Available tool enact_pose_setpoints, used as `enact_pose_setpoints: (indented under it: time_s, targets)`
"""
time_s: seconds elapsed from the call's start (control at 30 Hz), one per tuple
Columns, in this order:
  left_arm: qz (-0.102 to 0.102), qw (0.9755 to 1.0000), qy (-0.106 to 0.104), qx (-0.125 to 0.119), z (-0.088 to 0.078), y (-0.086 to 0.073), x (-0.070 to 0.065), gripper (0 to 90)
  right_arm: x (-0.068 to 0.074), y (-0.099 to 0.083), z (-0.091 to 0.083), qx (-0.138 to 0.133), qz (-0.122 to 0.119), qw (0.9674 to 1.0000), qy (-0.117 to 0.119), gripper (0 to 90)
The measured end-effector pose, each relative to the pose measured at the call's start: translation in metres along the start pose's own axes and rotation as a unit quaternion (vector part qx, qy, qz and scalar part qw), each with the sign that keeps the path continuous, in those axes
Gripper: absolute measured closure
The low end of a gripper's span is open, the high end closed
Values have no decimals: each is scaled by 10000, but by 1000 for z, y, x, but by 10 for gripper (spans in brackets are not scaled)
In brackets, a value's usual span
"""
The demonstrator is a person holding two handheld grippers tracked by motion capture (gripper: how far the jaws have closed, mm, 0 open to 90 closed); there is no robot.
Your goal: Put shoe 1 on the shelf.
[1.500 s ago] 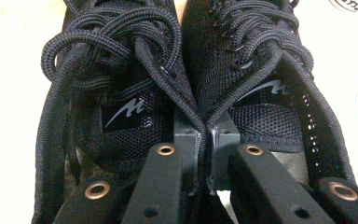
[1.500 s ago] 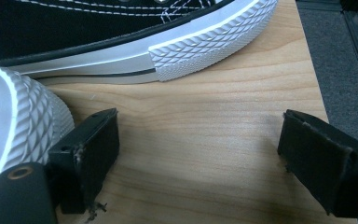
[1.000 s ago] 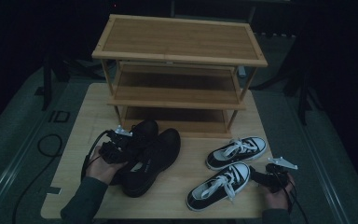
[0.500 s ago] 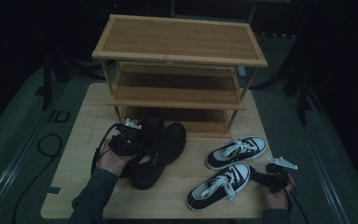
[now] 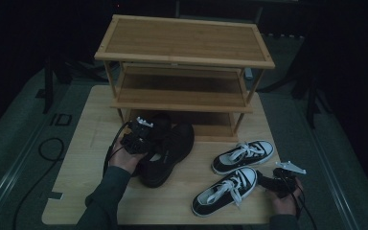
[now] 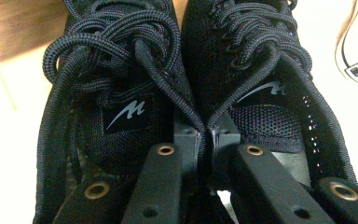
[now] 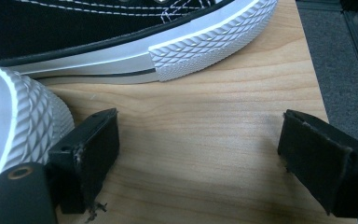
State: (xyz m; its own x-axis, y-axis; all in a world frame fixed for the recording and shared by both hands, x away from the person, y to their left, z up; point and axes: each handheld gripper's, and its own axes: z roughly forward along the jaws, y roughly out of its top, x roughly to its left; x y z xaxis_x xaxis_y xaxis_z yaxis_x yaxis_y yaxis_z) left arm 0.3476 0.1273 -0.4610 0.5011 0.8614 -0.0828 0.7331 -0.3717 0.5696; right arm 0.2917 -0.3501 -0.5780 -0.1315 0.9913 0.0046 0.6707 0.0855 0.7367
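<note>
Black shoes (image 5: 165, 151) have slid closer to the rack (image 5: 184, 72), pinched together by the left gripper (image 6: 204, 137); right gripper (image 7: 198, 158) gapes empty, seemingly grazing the sneakers (image 5: 235, 175).

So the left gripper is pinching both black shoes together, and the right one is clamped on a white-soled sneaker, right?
Not quite. The left gripper does pinch the black shoes together, but the right gripper holds nothing: the right gripper view shows its jaws wide open over bare table, beside the white-soled sneakers.
</note>
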Motion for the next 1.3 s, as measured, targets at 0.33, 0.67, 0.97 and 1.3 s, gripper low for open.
enact_pose_setpoints:
  time_s: [0.33,0.67,0.97,1.3]
  targets:
    - [-86,9998,130,-101,9,10,0,846,0,0,0,0,0,10000,0,124]
    - [-174,9995,228,-138,23,20,-2,846,0,0,0,-2,-3,10000,0,124]
    - [-370,9980,496,-147,35,28,-6,846,0,0,0,-1,-4,10000,0,124]
    - [-612,9946,811,-201,40,34,-6,845,0,0,0,0,-1,10000,0,124]
